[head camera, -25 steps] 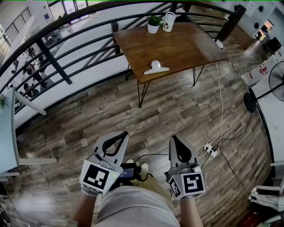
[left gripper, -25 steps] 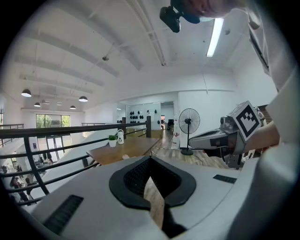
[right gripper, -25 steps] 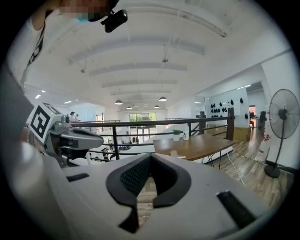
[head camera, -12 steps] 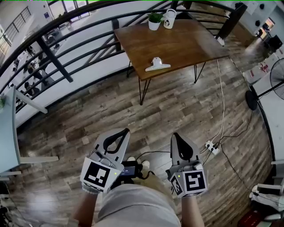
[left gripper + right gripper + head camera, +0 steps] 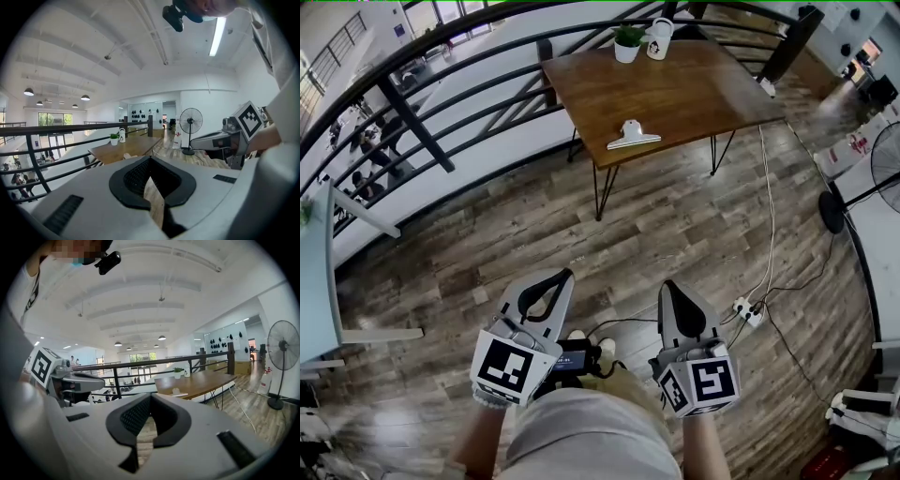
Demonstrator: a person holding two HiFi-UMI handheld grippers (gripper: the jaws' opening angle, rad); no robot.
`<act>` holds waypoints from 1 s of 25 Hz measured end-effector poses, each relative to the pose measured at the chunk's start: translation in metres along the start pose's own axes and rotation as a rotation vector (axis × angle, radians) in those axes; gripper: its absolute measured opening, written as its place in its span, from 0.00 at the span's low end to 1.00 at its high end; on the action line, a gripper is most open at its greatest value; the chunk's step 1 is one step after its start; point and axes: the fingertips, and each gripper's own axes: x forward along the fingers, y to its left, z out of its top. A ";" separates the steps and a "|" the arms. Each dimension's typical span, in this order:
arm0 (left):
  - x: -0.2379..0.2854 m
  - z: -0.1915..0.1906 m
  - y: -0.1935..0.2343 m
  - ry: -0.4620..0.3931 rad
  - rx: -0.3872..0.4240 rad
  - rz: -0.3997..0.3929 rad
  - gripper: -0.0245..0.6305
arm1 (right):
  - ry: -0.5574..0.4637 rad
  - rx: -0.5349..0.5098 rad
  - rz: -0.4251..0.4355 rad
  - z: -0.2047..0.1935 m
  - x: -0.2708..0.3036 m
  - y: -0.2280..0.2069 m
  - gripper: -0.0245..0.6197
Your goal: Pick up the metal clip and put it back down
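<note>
Metal clip (image 5: 633,136) flat on wooden bench (image 5: 694,94), near its front edge. Potted plant (image 5: 627,44) and white mug (image 5: 657,42) side by side at far edge. Left tongs (image 5: 562,278) and right tongs (image 5: 668,287) low over plank floor (image 5: 675,225), jaws together, empty, well apart from bench. Power strip (image 5: 745,315) on floor beside right tongs.

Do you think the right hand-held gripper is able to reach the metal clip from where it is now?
Probably not yet. The right hand-held gripper is shut and held near the person's waist, while the metal clip lies on the table well ahead. Only open floor lies between, so stepping closer should do.
</note>
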 end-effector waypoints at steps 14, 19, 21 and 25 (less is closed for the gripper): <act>0.011 -0.007 -0.001 0.043 -0.042 0.035 0.23 | 0.021 0.009 0.019 -0.004 0.002 -0.004 0.25; 0.015 -0.007 -0.004 0.050 -0.039 0.029 0.23 | 0.019 0.011 0.017 -0.003 0.003 -0.011 0.25; 0.017 -0.007 -0.007 0.049 -0.037 0.024 0.22 | 0.017 0.012 0.018 -0.003 0.004 -0.015 0.25; 0.021 -0.003 -0.013 0.046 -0.031 0.033 0.23 | 0.014 0.010 0.025 -0.003 0.001 -0.023 0.25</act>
